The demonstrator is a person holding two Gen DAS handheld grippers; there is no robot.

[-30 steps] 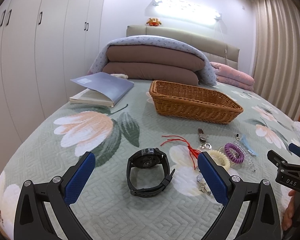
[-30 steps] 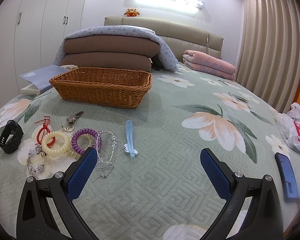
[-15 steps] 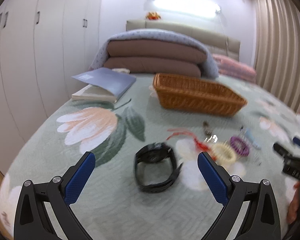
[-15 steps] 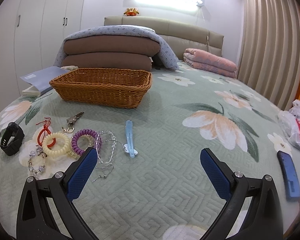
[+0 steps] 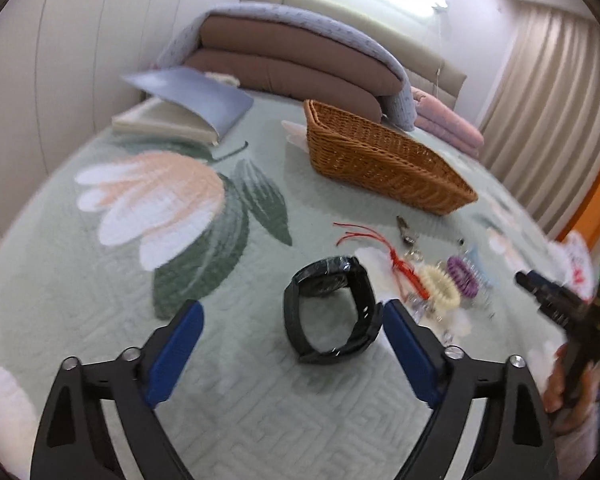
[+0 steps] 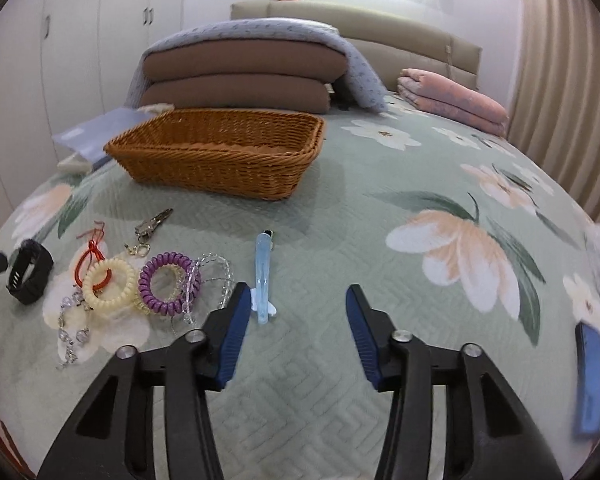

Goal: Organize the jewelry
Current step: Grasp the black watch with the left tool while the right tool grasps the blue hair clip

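Observation:
A black watch [image 5: 332, 312] lies on the green bedspread just ahead of my open, empty left gripper [image 5: 292, 344]; it also shows in the right wrist view [image 6: 30, 272]. A wicker basket [image 6: 220, 156] stands further back; it also shows in the left wrist view [image 5: 384, 164]. A cream coil tie [image 6: 108, 284], a purple coil tie [image 6: 168, 284], a red cord [image 6: 92, 252], bead bracelets [image 6: 212, 276], a metal clip [image 6: 152, 222] and a light blue hair clip [image 6: 263, 276] lie in a cluster. My right gripper [image 6: 294, 320] is open and empty, with the hair clip just ahead of its left finger.
A book [image 5: 184, 108] lies at the back left. Stacked brown cushions under a blanket [image 6: 252, 72] and a pink folded blanket [image 6: 452, 100] are at the headboard. A blue phone [image 6: 590, 372] lies near the right bed edge.
My left gripper has tilted and moved closer to the watch. My right gripper has narrowed its jaws and moved left and forward toward the hair clip.

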